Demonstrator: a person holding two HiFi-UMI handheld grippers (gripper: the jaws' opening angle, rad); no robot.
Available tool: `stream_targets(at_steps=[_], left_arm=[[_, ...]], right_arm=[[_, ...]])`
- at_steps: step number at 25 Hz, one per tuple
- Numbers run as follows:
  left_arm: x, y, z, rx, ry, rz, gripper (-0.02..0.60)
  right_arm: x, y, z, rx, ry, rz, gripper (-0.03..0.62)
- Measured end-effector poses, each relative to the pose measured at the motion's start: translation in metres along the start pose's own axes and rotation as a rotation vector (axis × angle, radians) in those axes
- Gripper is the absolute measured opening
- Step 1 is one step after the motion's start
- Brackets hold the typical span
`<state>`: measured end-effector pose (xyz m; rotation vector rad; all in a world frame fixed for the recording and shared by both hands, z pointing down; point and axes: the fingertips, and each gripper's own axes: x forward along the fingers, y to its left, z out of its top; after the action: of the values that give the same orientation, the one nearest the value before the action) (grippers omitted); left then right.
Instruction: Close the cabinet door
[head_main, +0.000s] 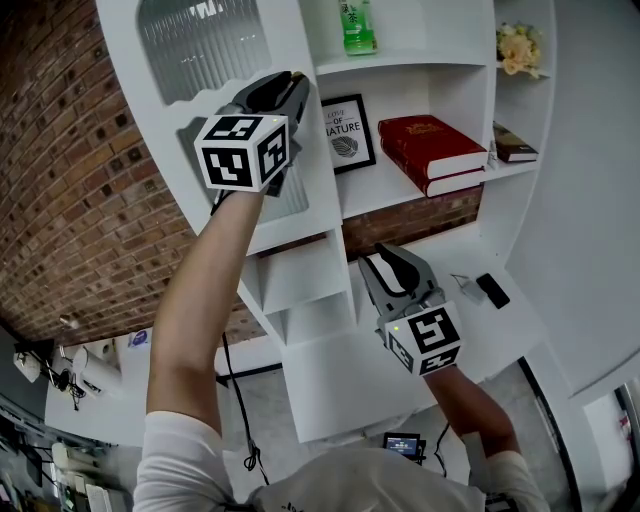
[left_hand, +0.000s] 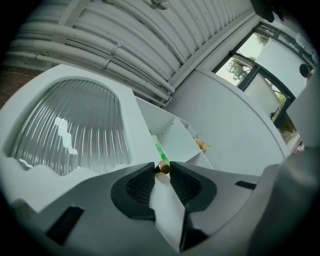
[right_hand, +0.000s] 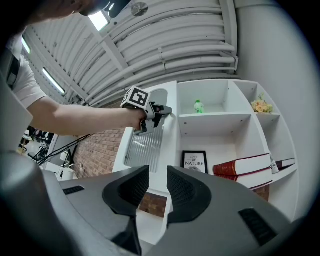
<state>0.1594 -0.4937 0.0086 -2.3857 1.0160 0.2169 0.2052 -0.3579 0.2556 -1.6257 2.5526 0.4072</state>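
White open cabinet (head_main: 400, 62), green bottle (head_main: 357, 25) on its top shelf, yellow flowers (head_main: 518, 48) in the right compartment, framed print (head_main: 347, 131) standing beside stacked red books (head_main: 435, 150) one shelf down, dark book (head_main: 513, 145) alongside

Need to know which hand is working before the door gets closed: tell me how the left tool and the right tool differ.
The left tool is raised to the cabinet door's edge; the right tool hangs lower, before the shelves. The left tool's jaws pinch the door's small brass knob; the right tool's jaws stand apart with nothing between them. Both are grey and carry a marker cube.
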Motion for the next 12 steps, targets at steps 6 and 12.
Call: stream_targets(at_steps=[6,12], left_arm=[[-0.012,0.0,0.005,-0.023,-0.028,-0.008,0.091],[-0.034,0.004,0.018,-0.07,-0.067,-0.016,0.084]], right_arm=[[-0.002,0.0,0.008,-0.009,-0.009,-0.011,0.114],[-0.002,-0.001,0.024,-0.028,-0.038,-0.045,0.113]])
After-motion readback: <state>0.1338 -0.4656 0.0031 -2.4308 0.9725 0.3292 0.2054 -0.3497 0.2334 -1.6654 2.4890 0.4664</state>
